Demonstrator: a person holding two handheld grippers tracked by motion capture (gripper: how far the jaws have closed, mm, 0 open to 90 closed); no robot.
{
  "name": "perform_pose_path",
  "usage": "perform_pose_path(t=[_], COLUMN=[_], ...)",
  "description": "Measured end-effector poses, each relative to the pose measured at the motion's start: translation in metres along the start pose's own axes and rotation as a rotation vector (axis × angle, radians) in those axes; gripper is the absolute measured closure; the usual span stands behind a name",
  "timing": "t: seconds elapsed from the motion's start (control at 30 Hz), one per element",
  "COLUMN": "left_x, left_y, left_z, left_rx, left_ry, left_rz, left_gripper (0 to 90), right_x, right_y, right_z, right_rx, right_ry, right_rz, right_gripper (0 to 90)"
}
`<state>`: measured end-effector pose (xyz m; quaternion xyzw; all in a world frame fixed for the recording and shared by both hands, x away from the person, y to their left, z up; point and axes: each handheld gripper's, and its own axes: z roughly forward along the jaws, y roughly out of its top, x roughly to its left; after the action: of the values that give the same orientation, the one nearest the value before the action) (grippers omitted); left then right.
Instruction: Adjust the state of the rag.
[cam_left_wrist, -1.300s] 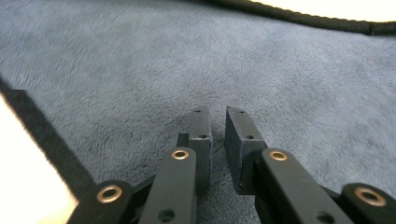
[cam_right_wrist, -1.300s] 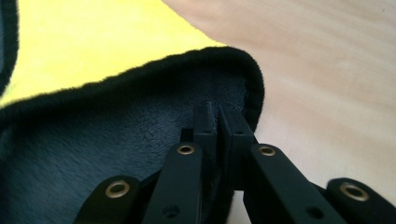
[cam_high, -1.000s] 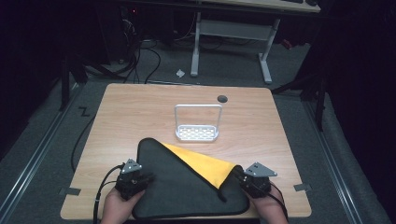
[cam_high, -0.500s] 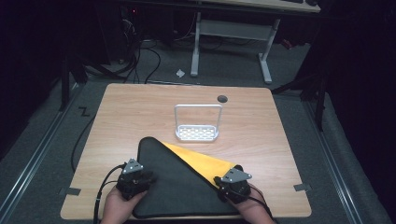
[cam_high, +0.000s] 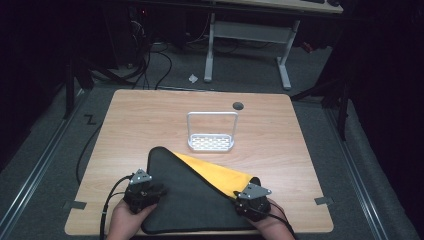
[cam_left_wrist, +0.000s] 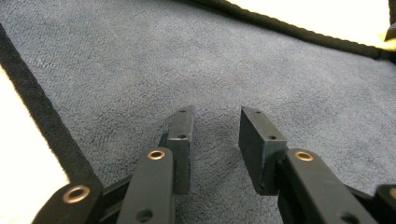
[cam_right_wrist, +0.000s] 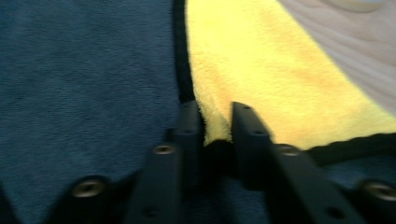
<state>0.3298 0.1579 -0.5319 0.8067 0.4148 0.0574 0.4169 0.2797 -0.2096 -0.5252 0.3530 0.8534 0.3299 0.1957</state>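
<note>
A dark grey cloth (cam_high: 195, 202) lies at the table's front edge, folded over so that its yellow underside (cam_high: 220, 175) shows as a strip along the diagonal. My left gripper (cam_high: 152, 191) rests on the cloth's left part, open, and between its jaws lies flat grey pile (cam_left_wrist: 217, 116). At the cloth's right corner my right gripper (cam_high: 246, 196) is shut on the cloth. In the right gripper view (cam_right_wrist: 215, 114) a ridge of yellow cloth is pinched between the jaws, beside the black hem (cam_right_wrist: 181, 70).
A white wire rack (cam_high: 211, 133) with an upright handle stands at mid-table, just beyond the cloth's tip. A dark round hole (cam_high: 238, 105) sits near the wooden table's (cam_high: 140, 120) far edge. Cables trail from the left gripper over the table's front left edge.
The right gripper has moved left, inward along the cloth's right edge, and the yellow strip has narrowed at that corner. The left gripper has hardly moved.
</note>
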Motion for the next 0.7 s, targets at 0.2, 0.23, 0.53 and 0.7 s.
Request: perform_pose_path(t=[0.2, 0.23, 0.53, 0.7], left_x=[0.000, 0.000, 0.000, 0.000], left_y=[0.000, 0.000, 0.000, -0.001], left_z=[0.000, 0.000, 0.000, 0.000], left_rx=[-0.001, -0.001, -0.003, -0.005], left_ry=[0.000, 0.000, 0.001, -0.002], left_rz=[0.000, -0.001, -0.004, -0.003], left_gripper=[66.0, 66.0, 65.3, 65.0], right_x=[-0.019, -0.027, -0.093, -0.115], right_y=[0.014, 0.017, 0.034, 0.040], right_z=[-0.013, -0.013, 0.021, 0.029], right_rx=[-0.108, -0.118, -0.099, -0.080], right_ry=[-0.101, -0.113, -0.212, -0.241], right_rz=[0.031, 0.051, 0.196, 0.231], right_gripper=[81.3, 81.2, 75.4, 63.3])
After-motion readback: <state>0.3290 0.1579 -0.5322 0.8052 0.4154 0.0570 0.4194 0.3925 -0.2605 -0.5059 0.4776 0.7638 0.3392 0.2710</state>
